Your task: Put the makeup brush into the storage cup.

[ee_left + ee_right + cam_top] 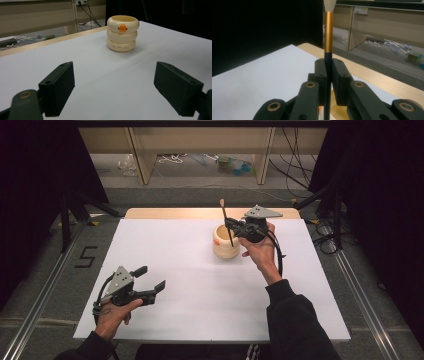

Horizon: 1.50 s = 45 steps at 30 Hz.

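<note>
Right gripper clamped tight on the brush, bristles up, over the cream holder. Left gripper resting wide open. Best lowered straight, handle centred in the mouth.

Brush: thin dark handle, gold ferrule, pale tip pointing up. Near upright, slightly tilted. Clamped mid-handle, lower end down inside the holder's mouth; in the right gripper view ferrule and tip rise above the grip.

Holder: cream pot, shaped like three stacked rings, open top, small orange emblem on upper ring, fine lettering on bottom ring. Standing upright on the white table surface, towards the far edge, right of centre.
</note>
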Tool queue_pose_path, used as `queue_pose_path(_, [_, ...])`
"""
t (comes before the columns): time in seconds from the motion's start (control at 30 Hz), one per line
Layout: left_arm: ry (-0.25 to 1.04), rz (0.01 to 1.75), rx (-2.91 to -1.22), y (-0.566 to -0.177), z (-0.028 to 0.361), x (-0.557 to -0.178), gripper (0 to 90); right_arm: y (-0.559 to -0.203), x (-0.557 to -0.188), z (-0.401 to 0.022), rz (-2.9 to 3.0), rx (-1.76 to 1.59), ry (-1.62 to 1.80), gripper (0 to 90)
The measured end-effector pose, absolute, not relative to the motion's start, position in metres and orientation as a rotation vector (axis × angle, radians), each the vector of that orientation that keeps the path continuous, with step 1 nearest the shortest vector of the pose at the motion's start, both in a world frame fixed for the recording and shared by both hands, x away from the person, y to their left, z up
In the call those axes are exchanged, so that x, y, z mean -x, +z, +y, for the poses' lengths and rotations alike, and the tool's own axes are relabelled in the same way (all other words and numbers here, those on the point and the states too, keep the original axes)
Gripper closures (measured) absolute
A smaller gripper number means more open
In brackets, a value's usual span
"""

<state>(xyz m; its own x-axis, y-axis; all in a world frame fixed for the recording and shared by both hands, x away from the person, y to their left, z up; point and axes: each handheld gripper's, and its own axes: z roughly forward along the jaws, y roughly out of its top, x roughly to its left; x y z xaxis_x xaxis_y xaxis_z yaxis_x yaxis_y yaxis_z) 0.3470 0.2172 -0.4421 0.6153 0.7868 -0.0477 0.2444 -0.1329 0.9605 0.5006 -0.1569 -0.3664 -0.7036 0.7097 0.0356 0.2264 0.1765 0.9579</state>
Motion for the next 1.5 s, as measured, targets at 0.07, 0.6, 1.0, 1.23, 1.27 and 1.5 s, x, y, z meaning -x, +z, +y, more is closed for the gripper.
queue_pose_path(0.07, [0.586, 0.856, -1.686, -0.442, 0.217, -0.347, 16.7, -0.365, -0.504, -0.158, 2.017, -0.891, 1.544, 83.2])
queue_pose_path(0.6, [0.59, 0.845, -1.692, -0.442, 0.218, -0.347, 16.7, -0.36, -0.526, -0.158, 1.959, -0.957, 1.544, 83.2])
queue_pose_path(1.0, [0.589, 0.846, -1.689, -0.442, 0.217, -0.347, 16.7, -0.363, -0.541, -0.152, 1.936, -0.996, 1.512, 83.2])
queue_pose_path(1.23, [0.59, 0.844, -1.69, -0.442, 0.217, -0.347, 16.7, -0.371, -0.547, -0.151, 1.937, -1.014, 1.492, 83.2])
queue_pose_path(1.27, [0.59, 0.843, -1.691, -0.442, 0.217, -0.347, 16.7, -0.371, -0.548, -0.151, 1.943, -1.02, 1.486, 83.2])
queue_pose_path(1.5, [0.578, 0.856, -1.687, -0.443, 0.216, -0.347, 16.7, -0.375, -0.551, -0.149, 1.951, -1.033, 1.468, 83.2])
